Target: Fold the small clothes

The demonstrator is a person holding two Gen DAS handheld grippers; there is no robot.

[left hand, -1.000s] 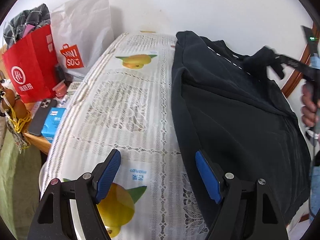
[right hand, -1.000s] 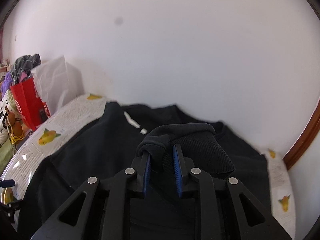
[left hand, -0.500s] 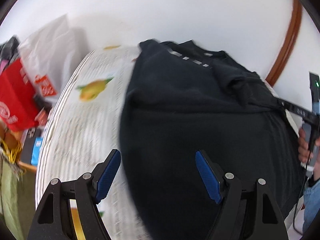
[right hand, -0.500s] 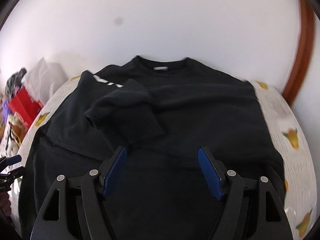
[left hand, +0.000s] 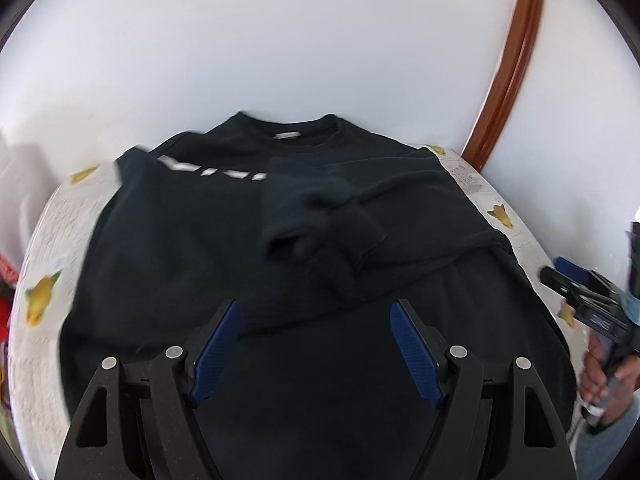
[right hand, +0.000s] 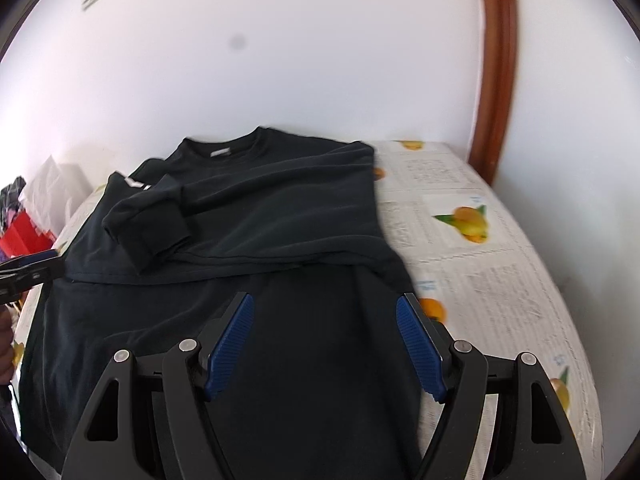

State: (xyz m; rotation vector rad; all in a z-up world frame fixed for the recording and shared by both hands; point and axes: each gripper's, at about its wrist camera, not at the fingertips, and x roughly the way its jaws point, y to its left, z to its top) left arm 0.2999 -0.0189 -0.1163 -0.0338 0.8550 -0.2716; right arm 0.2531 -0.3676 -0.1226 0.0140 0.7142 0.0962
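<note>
The black sweatshirt lies flat on the table, both sleeves folded across its chest. Left gripper and right gripper stand apart, empty. The body folds appear to remain.

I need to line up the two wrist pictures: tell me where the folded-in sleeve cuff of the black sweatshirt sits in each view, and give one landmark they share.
Left wrist: the sleeve cuff lies just right of centre, on the sweatshirt's chest.
Right wrist: the sleeve cuff lies left of centre, above the left finger.
Shared landmark: the white neck label inside the collar.
</note>
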